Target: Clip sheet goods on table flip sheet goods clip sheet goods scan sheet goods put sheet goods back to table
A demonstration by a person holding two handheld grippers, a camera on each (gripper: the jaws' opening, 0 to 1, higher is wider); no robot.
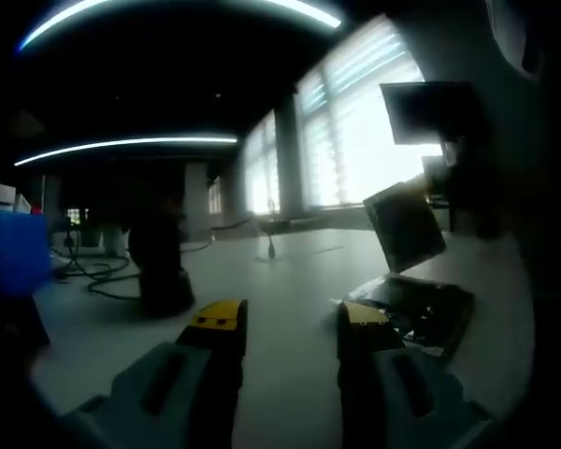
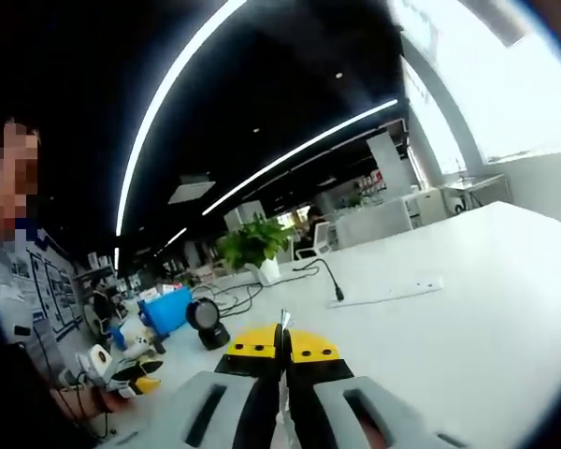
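Observation:
In the right gripper view my right gripper (image 2: 282, 344) is shut on a thin sheet good (image 2: 282, 325), seen edge-on between the yellow fingertips (image 2: 252, 342). In the left gripper view the same flat dark sheet good (image 1: 407, 224) hangs tilted above the table at the right, backlit by the windows. Below it a pile of dark sheet goods (image 1: 423, 313) lies on the table. My left gripper (image 1: 292, 318) is open low over the table, with nothing between its yellow fingertips (image 1: 220, 316). A black scanner (image 1: 161, 267) (image 2: 206, 323) stands on the table.
The white table (image 2: 467, 318) is wide and bare to the right. A blue box (image 2: 164, 309) (image 1: 14, 248), cables (image 1: 98, 276), a potted plant (image 2: 252, 245) and a white power strip (image 2: 388, 290) stand farther back. A person (image 2: 28, 327) stands at the left.

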